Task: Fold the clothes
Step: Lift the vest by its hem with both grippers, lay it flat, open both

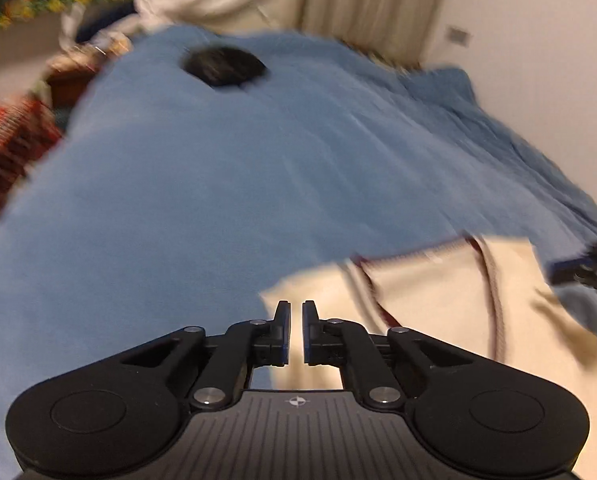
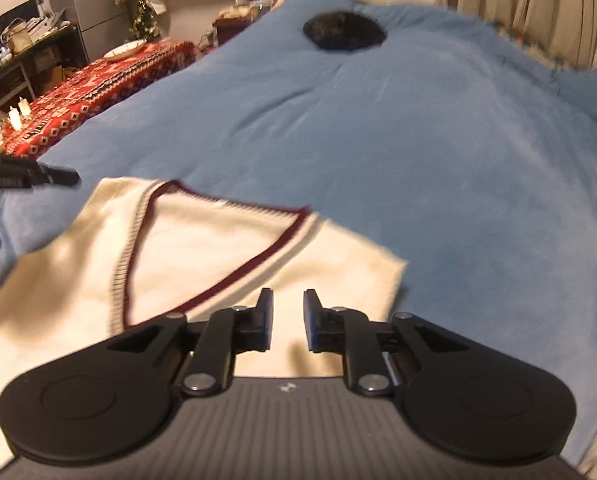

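Both tongs hover empty over the cream V-neck vest (image 2: pixel 226 264) on the blue bedspread (image 2: pixel 438 152), the left tongs (image 1: pixel 296 322) pressed nearly together and the right tongs (image 2: pixel 288 312) slightly spread, so each should pinch a shoulder edge squarely before folding.

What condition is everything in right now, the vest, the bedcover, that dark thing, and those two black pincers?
Cream vest: lying flat on the bed, V-neck facing up, not held.
Blue blanket: spread over the bed, lightly creased.
Dark object: resting on the blanket at the far end; too blurred to identify.
Left gripper: nearly shut, nothing between its jaws.
Right gripper: slightly open, empty, above the vest's edge.
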The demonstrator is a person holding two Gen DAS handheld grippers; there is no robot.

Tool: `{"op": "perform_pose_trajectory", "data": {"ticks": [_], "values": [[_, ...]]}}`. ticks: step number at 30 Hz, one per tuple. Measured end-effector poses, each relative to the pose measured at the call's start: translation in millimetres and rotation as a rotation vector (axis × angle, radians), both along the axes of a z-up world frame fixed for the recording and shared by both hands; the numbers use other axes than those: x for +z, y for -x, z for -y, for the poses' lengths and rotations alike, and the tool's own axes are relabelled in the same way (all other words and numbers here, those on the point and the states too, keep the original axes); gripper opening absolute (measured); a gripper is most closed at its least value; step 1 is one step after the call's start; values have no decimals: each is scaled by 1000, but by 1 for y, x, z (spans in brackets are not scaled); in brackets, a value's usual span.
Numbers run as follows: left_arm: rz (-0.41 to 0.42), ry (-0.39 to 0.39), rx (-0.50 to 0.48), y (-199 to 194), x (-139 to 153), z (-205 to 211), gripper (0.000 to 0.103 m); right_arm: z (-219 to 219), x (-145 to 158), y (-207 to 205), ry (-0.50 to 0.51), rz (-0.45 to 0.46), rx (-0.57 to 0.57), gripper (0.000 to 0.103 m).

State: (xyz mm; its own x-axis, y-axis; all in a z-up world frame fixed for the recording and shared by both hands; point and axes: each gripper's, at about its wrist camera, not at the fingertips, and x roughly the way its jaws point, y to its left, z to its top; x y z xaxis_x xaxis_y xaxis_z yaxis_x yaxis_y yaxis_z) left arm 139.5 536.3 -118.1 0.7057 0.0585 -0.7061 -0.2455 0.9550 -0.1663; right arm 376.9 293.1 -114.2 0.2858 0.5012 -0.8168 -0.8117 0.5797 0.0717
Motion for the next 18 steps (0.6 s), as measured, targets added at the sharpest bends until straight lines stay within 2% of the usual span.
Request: {"op": "perform_pose_trajectory", "data": {"ticks": [2,5,7,13,16,18], "values": [[-64,-15,-34,-12,-13,18,1,-11,-15,1,53,-59,-27,10],[-99,10,-20,-34,-33,24,1,-26,-35,0,106,-48,-42,10],[-113,10,21,-55,-43,16,1,-34,-39,-12,95,-33,-55,9],[-95,69,93,-102,-52,-12,1,-59,-44,-62,39,-2,-123,6],[-65,88,143,-116,-52,-23,2,-72,-47,-85,18,1,-150,3],[-23,133,176,-117,-48,-30,2,-76,-42,-90,-2,22,-162,4]]}}
